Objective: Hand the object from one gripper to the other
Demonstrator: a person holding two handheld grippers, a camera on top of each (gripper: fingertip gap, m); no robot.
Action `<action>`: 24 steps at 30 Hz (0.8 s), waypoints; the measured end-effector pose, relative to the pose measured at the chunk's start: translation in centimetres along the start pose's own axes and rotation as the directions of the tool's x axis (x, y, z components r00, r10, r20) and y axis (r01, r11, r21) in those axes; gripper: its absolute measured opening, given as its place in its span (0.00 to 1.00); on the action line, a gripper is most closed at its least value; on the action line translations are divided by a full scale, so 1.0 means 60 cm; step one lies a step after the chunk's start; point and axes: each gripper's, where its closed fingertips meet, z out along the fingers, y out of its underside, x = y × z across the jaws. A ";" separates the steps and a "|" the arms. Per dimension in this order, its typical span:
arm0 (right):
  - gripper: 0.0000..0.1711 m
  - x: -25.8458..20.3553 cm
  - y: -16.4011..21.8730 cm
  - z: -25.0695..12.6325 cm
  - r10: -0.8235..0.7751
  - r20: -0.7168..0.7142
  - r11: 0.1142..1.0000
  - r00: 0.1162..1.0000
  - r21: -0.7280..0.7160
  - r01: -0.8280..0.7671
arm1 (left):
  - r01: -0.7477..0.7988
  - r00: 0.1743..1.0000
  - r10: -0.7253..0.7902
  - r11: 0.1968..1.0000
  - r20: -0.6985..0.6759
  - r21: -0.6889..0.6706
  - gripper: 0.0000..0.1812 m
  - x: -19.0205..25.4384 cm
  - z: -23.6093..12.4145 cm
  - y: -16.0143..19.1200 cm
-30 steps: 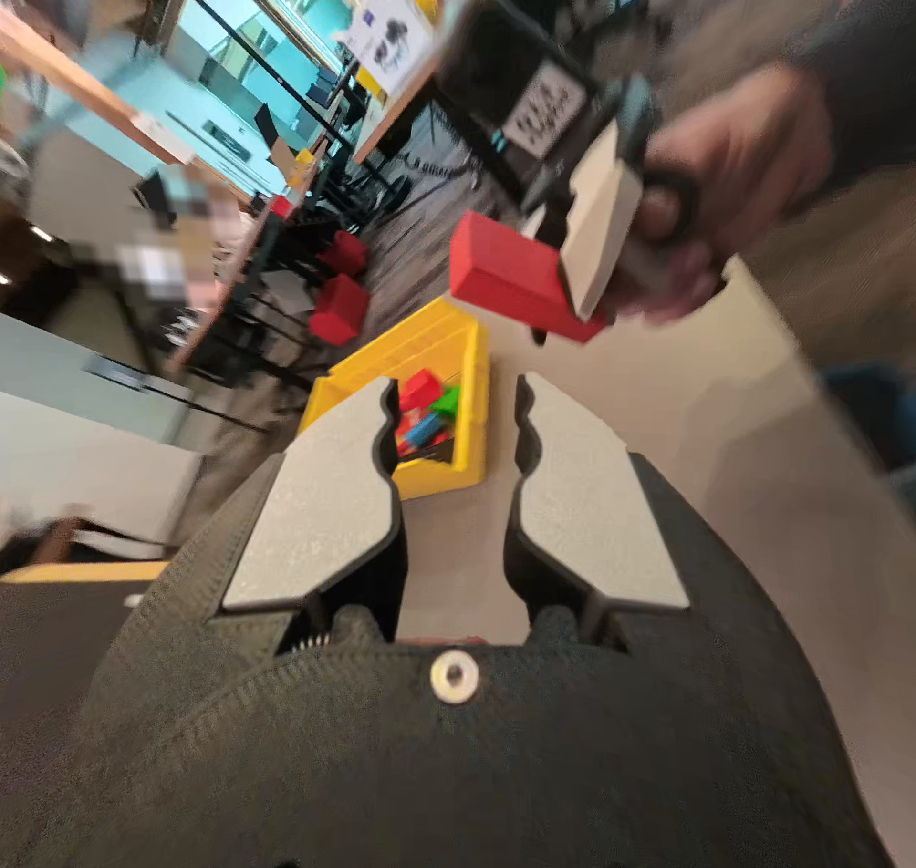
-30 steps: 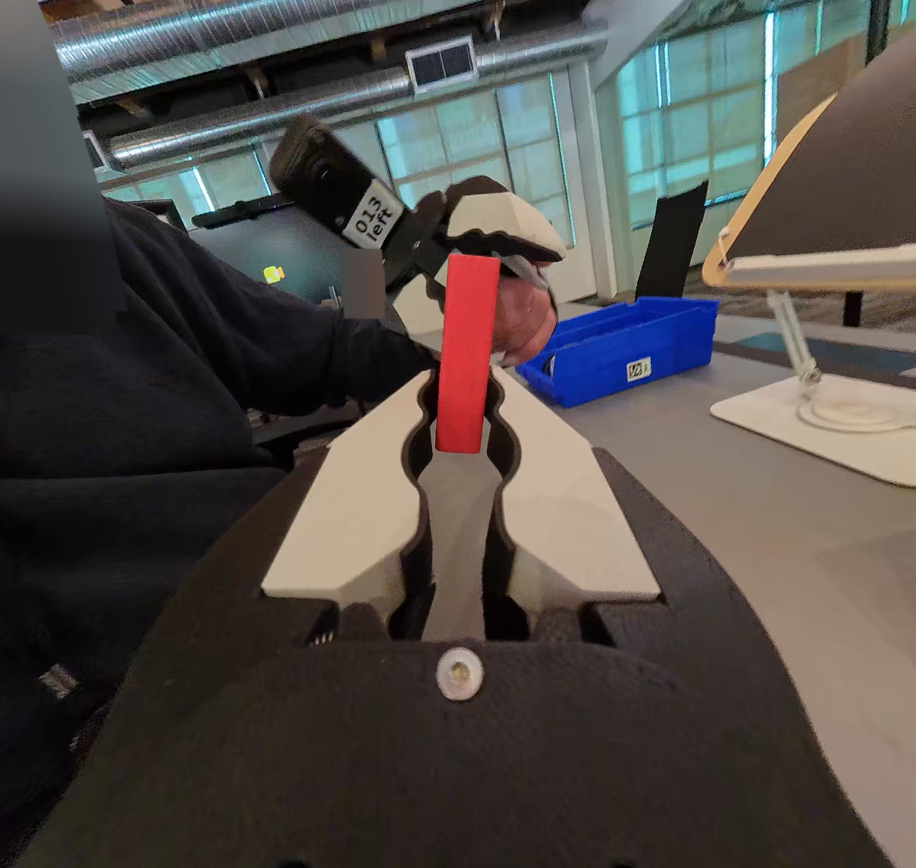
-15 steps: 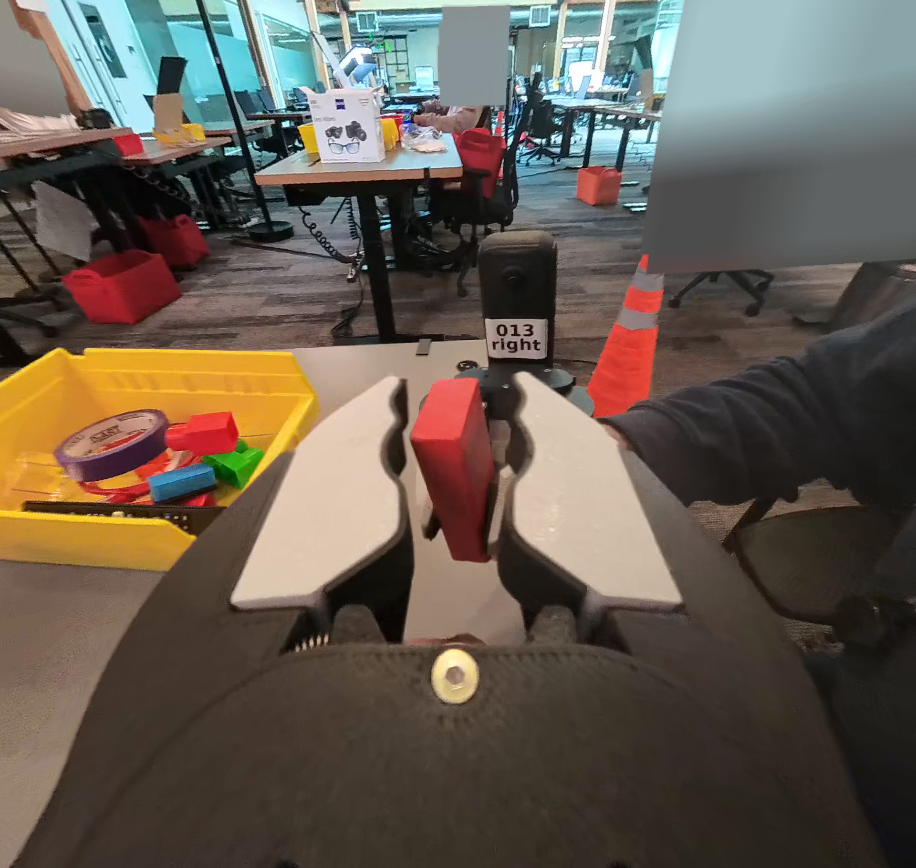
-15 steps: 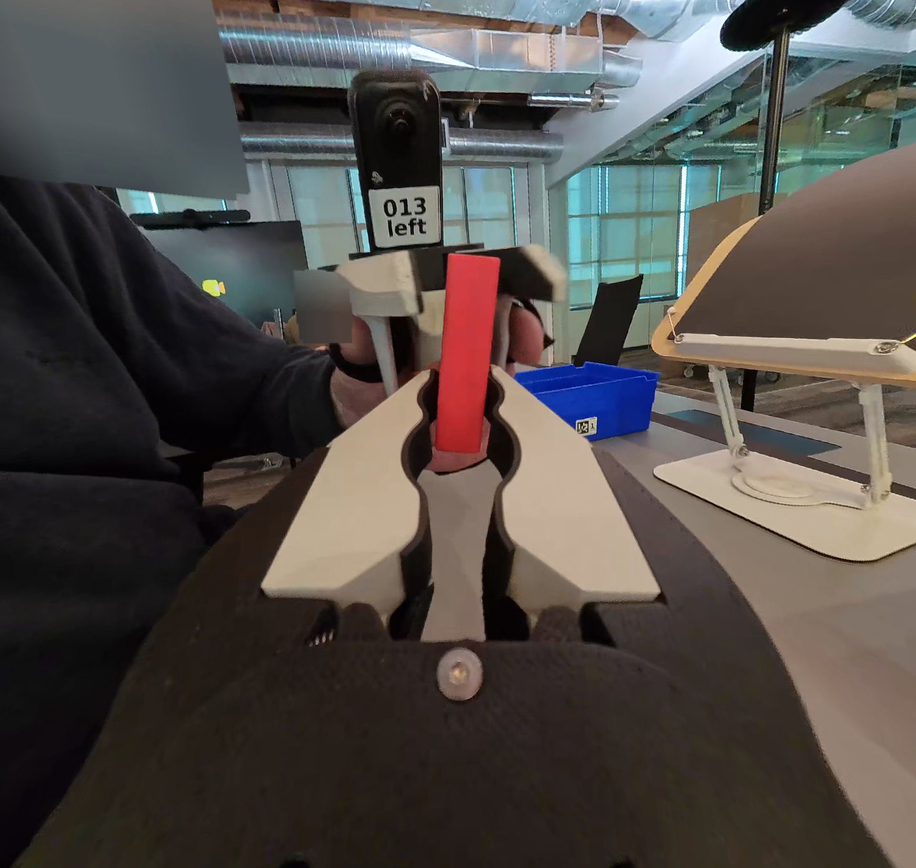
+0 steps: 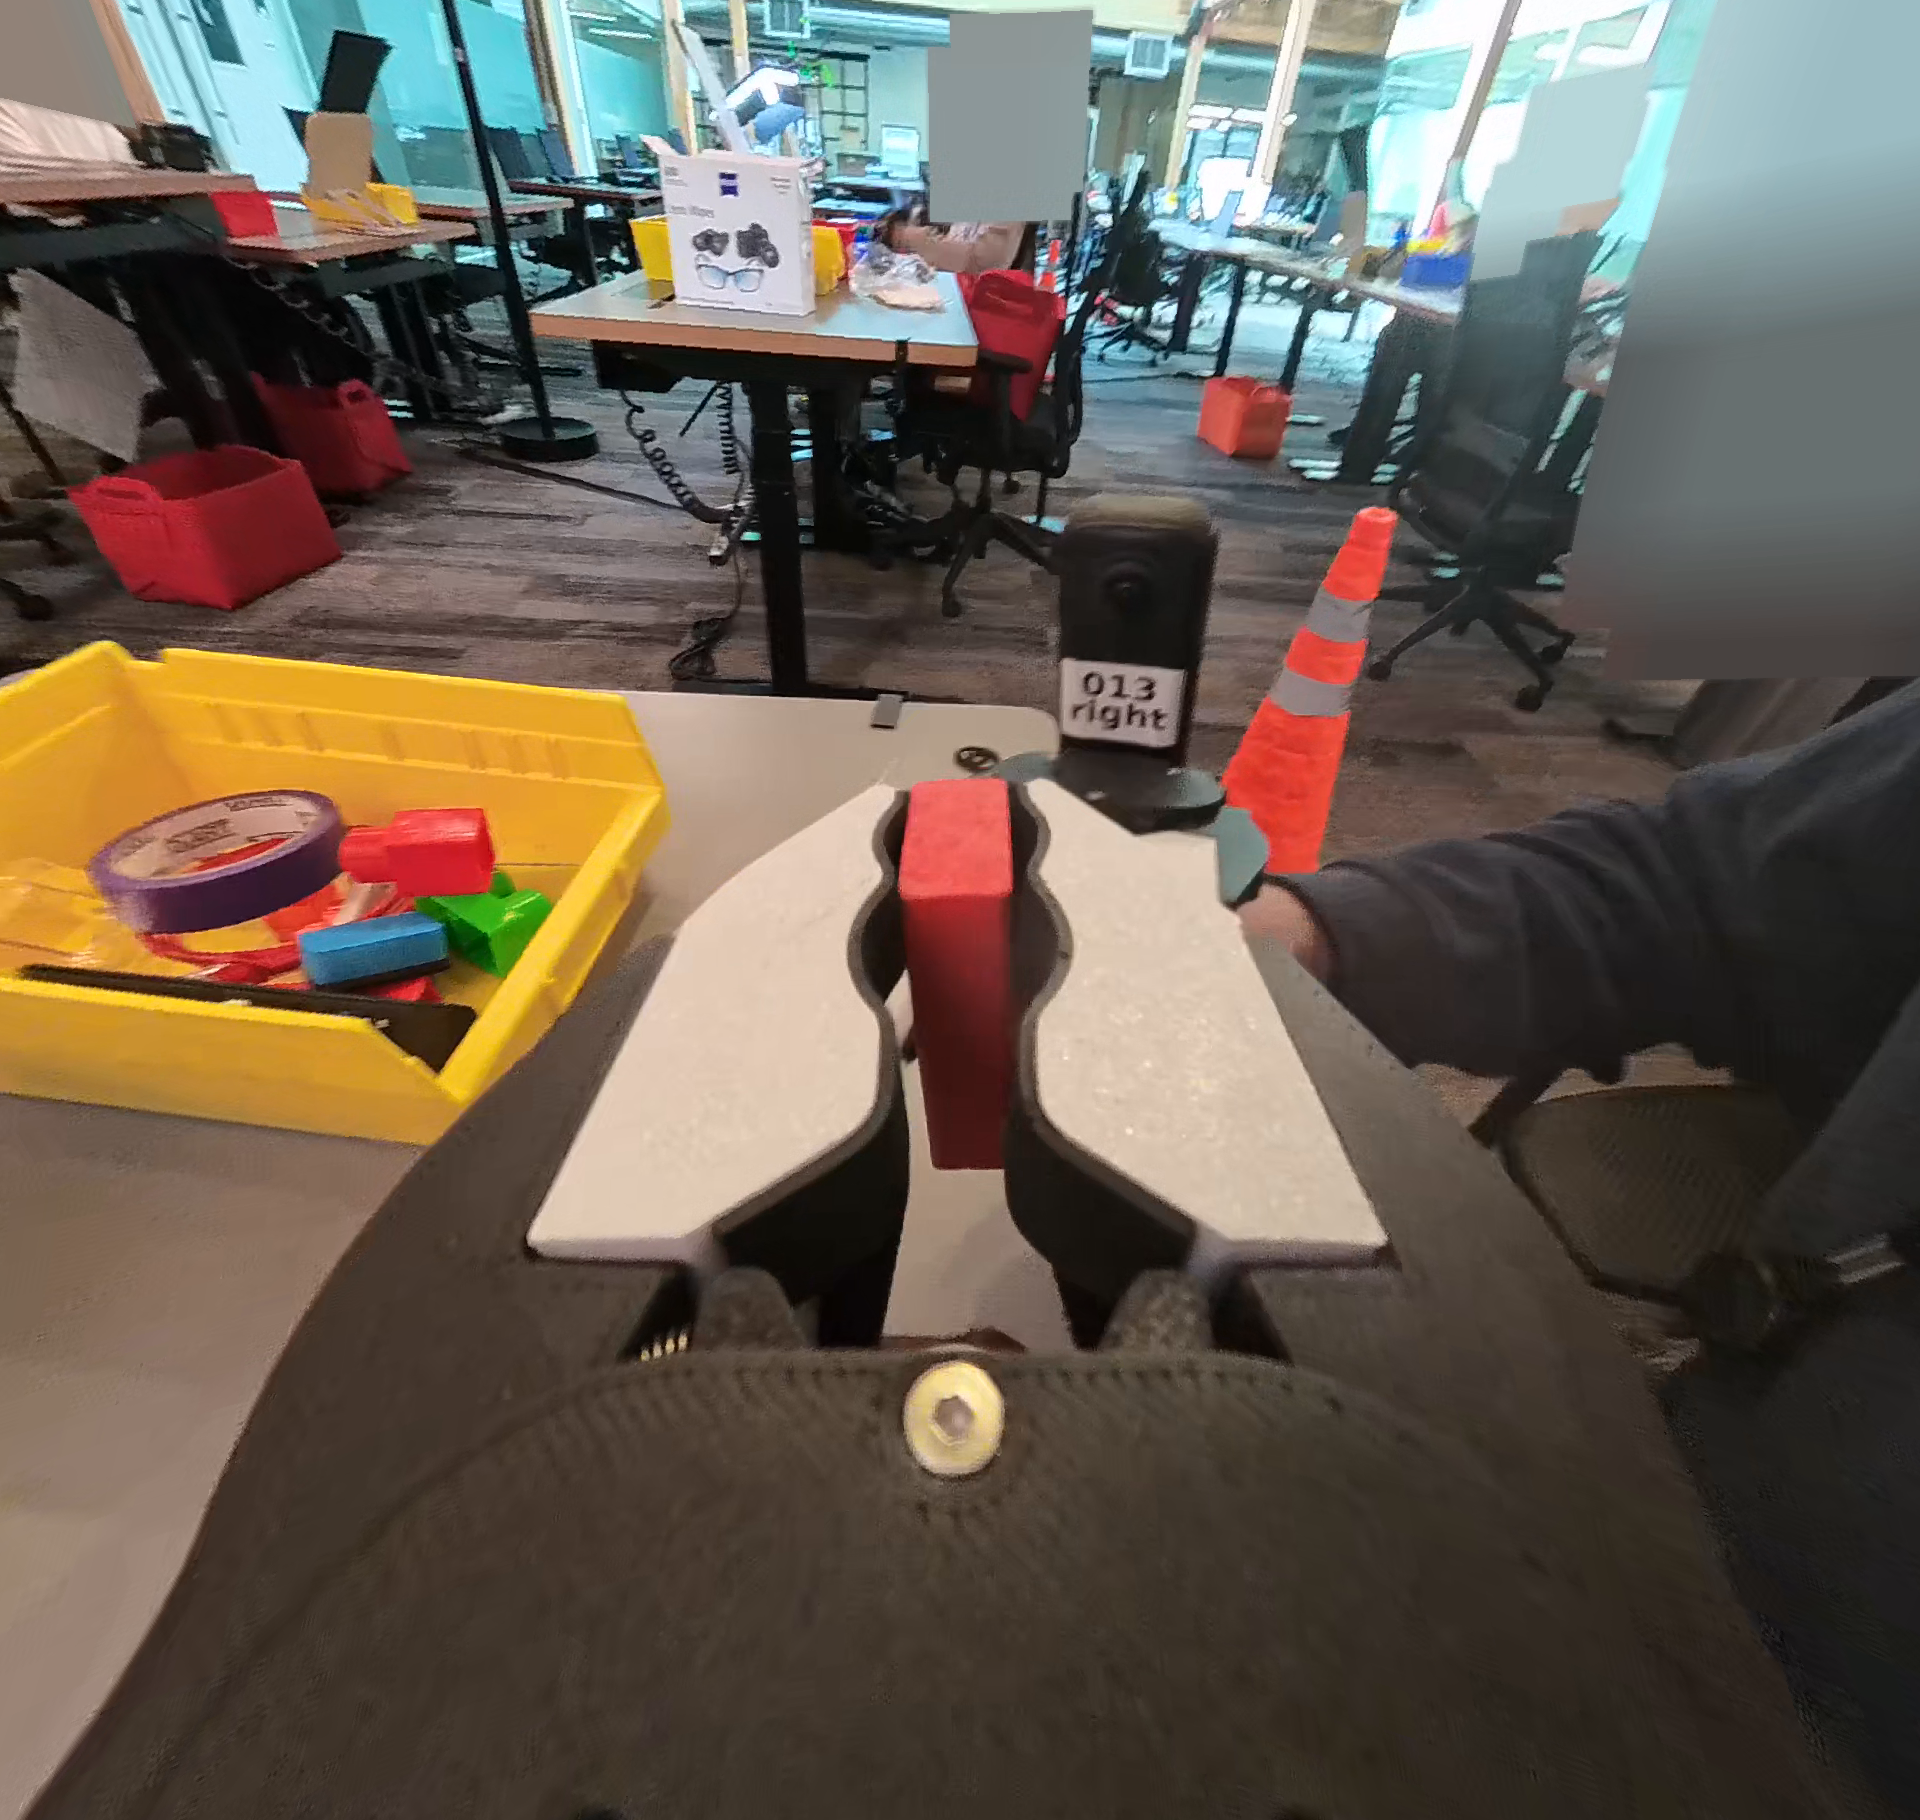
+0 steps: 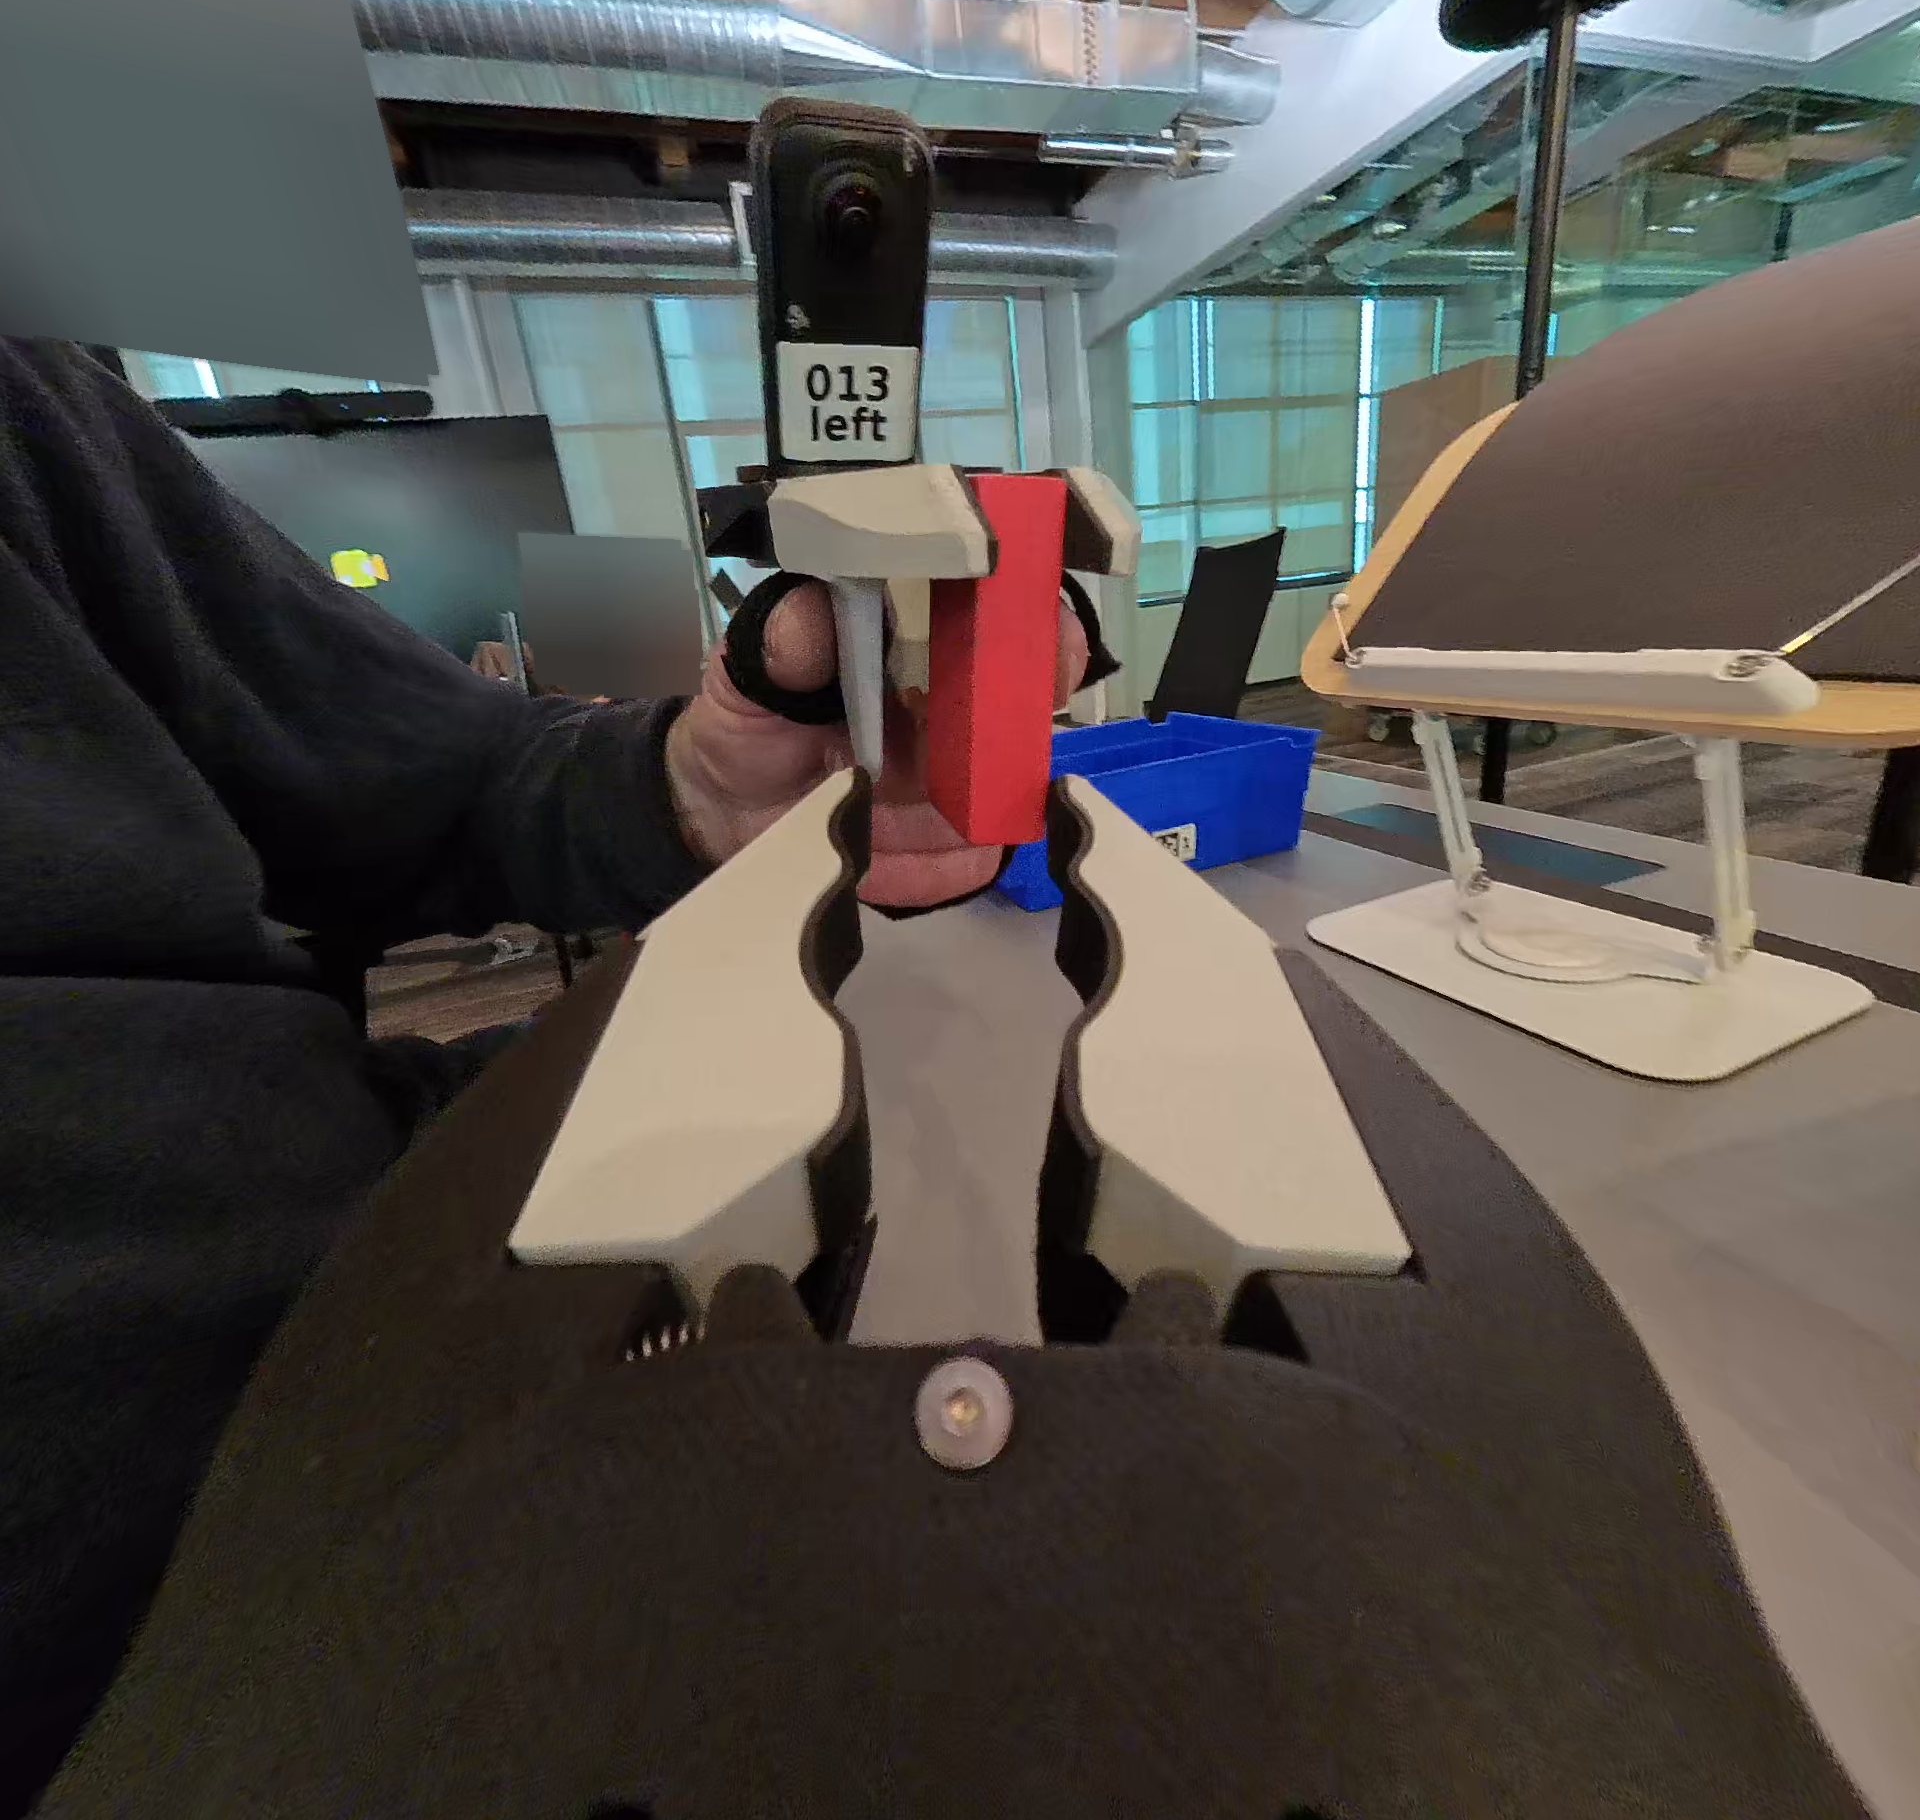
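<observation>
- A grey table [image 5: 156,1303] is seen under both tools, with a yellow bin [image 5: 343,1053] on it to the left.
- The left gripper [image 5: 956,814] is clenched on the red block [image 5: 956,949], held upright above the table.
- The right gripper [image 6: 956,794] is released; its fingers [image 6: 727,1043] are spread, just clear of the block's lower end.

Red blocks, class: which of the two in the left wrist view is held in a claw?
The long red block, clamped upright in the left claw; the shorter red block lies loose in the yellow bin.
</observation>
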 end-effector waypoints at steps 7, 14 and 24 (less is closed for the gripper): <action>0.34 0.017 -0.014 -0.021 0.129 -0.043 0.991 0.991 -0.033 -0.130 | -0.396 0.895 0.415 0.908 0.162 -0.135 0.10 -0.027 -0.012 0.014; 0.51 -0.002 -0.016 0.003 0.478 0.120 0.876 0.870 -0.144 -0.461 | -0.798 0.506 0.850 0.526 0.148 -0.293 0.09 -0.020 -0.003 0.022; 0.42 -0.022 -0.012 0.029 0.473 0.240 0.878 0.848 -0.212 -0.430 | -0.895 0.366 0.928 0.373 0.073 -0.244 0.09 0.025 0.013 0.031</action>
